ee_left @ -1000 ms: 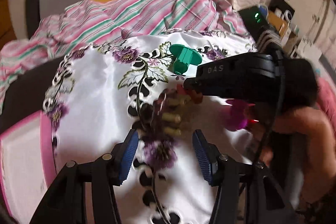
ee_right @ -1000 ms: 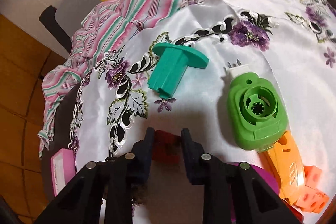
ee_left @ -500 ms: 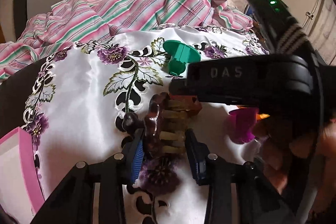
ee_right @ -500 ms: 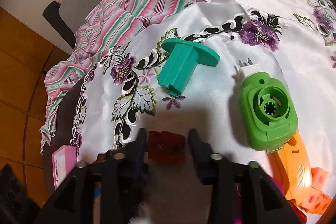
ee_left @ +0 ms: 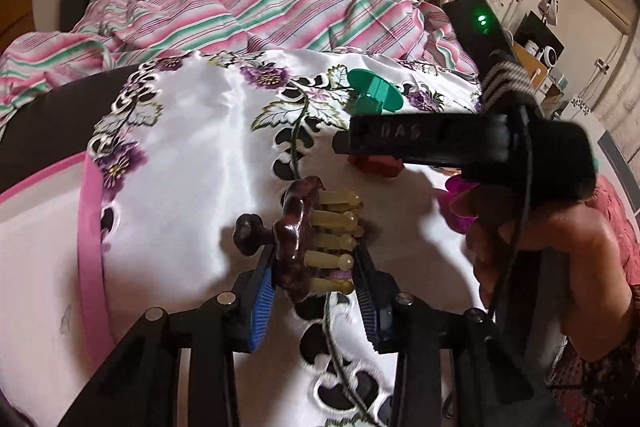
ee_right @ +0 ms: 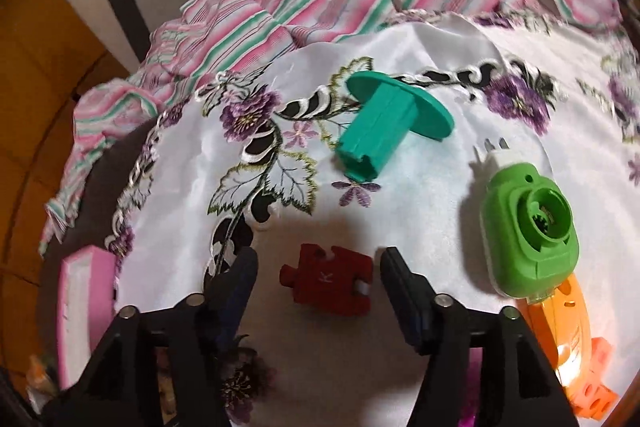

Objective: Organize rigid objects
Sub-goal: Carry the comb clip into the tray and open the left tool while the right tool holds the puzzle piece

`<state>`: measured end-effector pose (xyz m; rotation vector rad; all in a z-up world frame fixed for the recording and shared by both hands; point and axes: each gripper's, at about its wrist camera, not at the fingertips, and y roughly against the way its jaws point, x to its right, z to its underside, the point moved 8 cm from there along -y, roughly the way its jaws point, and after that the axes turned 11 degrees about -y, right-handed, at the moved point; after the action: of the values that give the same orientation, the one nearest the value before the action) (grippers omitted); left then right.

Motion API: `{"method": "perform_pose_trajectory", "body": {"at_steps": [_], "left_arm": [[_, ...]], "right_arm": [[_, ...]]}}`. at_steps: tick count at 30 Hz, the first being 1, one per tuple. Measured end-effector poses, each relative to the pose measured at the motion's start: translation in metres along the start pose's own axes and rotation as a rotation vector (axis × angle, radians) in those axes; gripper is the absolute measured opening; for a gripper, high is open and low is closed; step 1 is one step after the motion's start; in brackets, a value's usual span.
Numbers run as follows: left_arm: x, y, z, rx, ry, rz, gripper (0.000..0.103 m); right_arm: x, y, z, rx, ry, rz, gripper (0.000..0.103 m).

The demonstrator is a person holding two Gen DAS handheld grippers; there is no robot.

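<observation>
My left gripper (ee_left: 314, 277) is shut on a dark brown hair claw clip (ee_left: 298, 239) with pale yellow teeth, held over the white floral cloth (ee_left: 192, 163). My right gripper (ee_right: 316, 269) is open, its jaws wide apart on either side of a red puzzle-shaped block (ee_right: 330, 279) that lies on the cloth; the block also shows in the left wrist view (ee_left: 376, 165) under the right gripper's black body. A teal flanged plastic piece (ee_right: 384, 125) lies beyond it.
A green plug-in device (ee_right: 528, 223), an orange piece (ee_right: 560, 327) and orange cubes (ee_right: 596, 387) lie at the right. A pink-rimmed white tray (ee_left: 44, 267) sits at the left. A striped pink cloth (ee_left: 240, 15) is bunched at the back. A magenta object (ee_left: 456, 203) lies behind my right hand.
My left gripper closed on the hair claw clip and holds it. My right gripper opened wide and let go of the red block, which now lies free between its jaws.
</observation>
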<state>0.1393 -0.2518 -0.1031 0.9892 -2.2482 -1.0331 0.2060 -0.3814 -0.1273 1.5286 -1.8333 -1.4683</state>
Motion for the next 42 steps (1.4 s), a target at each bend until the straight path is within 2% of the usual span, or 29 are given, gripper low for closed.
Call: {"method": "perform_pose_trajectory", "body": {"at_steps": [2,3,4,11,17,22,26,35,42], "left_arm": [[-0.002,0.002,0.002,-0.001,0.006,-0.002,0.037],[-0.003,0.004,0.003,0.001,0.011,-0.005,0.037],[-0.004,0.005,0.004,0.002,0.014,-0.004,0.037],[-0.012,0.018,0.007,0.025,0.067,0.007,0.037],[-0.033,0.049,0.004,0.089,0.101,-0.015,0.037],[-0.067,0.073,0.010,0.125,0.137,-0.079,0.037],[-0.104,0.086,0.023,0.134,0.203,-0.130,0.037],[-0.185,0.091,0.059,0.091,0.317,-0.258,0.037],[-0.221,0.083,0.069,0.054,0.329,-0.322,0.037]], "right_arm": [[-0.003,-0.002,0.003,0.011,0.056,0.047,0.065],[-0.003,-0.002,0.003,0.017,0.072,0.071,0.059],[-0.002,-0.003,0.003,0.025,0.088,0.098,0.048],[0.009,0.004,-0.002,0.008,-0.018,0.005,0.048],[0.005,0.007,-0.001,0.014,-0.015,-0.013,0.048],[-0.004,0.012,0.000,0.033,0.004,-0.026,0.048],[-0.007,0.016,0.001,0.046,0.010,-0.039,0.048],[-0.015,0.022,0.005,0.068,0.010,-0.049,0.048],[-0.024,0.025,0.011,0.083,0.046,-0.050,0.048]]}}
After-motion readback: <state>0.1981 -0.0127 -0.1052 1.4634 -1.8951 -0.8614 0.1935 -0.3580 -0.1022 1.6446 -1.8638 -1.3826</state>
